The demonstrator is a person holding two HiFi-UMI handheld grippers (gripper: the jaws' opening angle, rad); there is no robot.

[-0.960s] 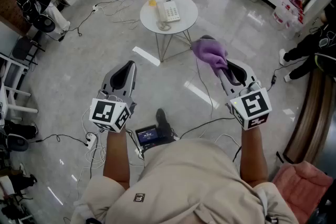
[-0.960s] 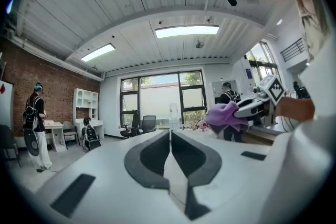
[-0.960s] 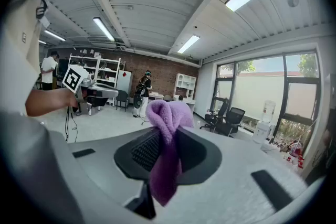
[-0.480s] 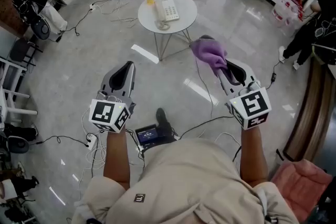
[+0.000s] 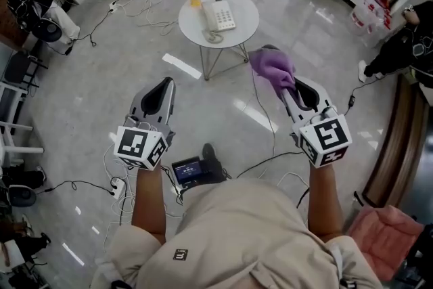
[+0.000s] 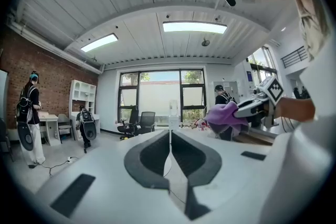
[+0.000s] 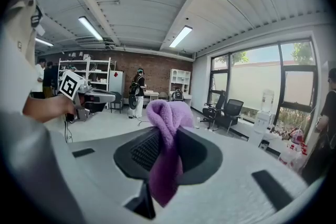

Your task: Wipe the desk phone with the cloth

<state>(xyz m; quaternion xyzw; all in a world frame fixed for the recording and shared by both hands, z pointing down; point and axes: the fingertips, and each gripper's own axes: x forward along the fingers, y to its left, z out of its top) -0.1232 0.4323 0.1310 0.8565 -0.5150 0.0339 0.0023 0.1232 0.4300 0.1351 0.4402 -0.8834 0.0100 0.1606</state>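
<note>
Bystander (image 5: pixel 408 47) elsewhere; cloth (image 5: pixel 272 69) between right jaws

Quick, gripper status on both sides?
Left gripper: closed, nothing between its jaws.
Right gripper: closed on the purple cloth.

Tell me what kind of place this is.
Probably an open office or lab workspace: office chairs by big windows, white shelving beside a brick wall, and a desk phone on a round table.
</note>
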